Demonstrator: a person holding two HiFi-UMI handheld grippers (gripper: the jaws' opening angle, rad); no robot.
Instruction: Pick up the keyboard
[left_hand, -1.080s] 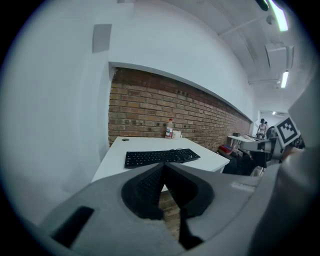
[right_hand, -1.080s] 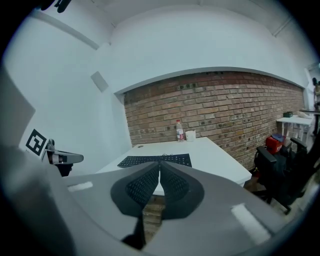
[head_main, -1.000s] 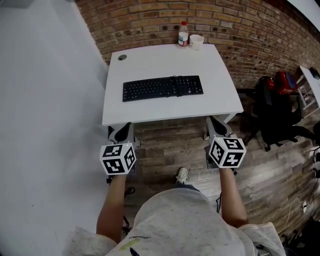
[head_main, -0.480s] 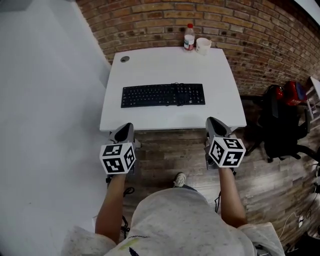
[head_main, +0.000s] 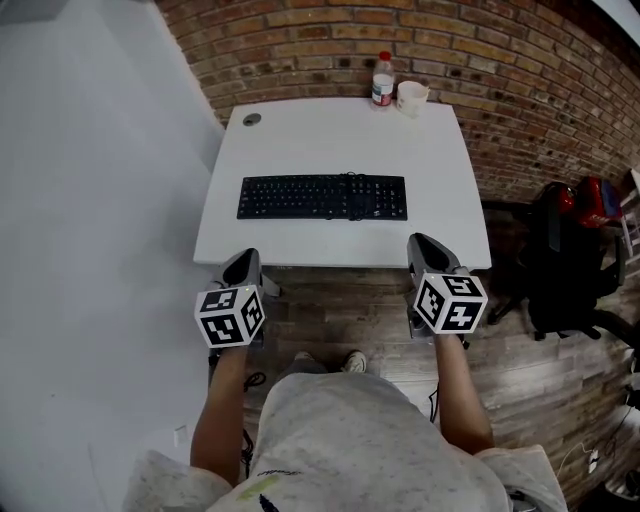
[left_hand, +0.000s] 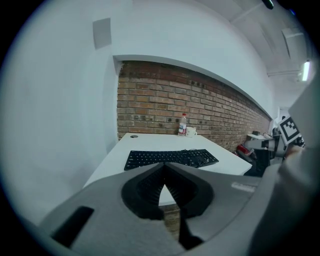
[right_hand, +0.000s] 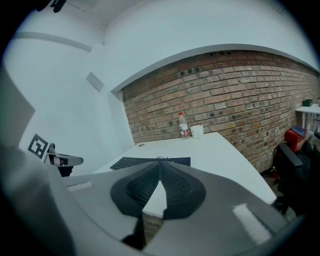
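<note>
- Black keyboard (head_main: 322, 197) flat at the middle of the white desk (head_main: 300, 140), lengthwise along the near edge.
- Left gripper (head_main: 247, 262) at the near-left desk edge, jaws closed, empty.
- Right gripper (head_main: 422, 248) at the near-right edge, jaws closed, empty.
- Bottle (head_main: 382, 79) and cup (head_main: 411, 97) at the far edge.

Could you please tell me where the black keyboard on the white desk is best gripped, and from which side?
Probably its two short ends, one gripper each, coming from the near edge of the desk. The keyboard lies flat, long and thin, parallel to that edge, and the left gripper and right gripper, both shut, sit just short of it, roughly opposite each end.
</note>
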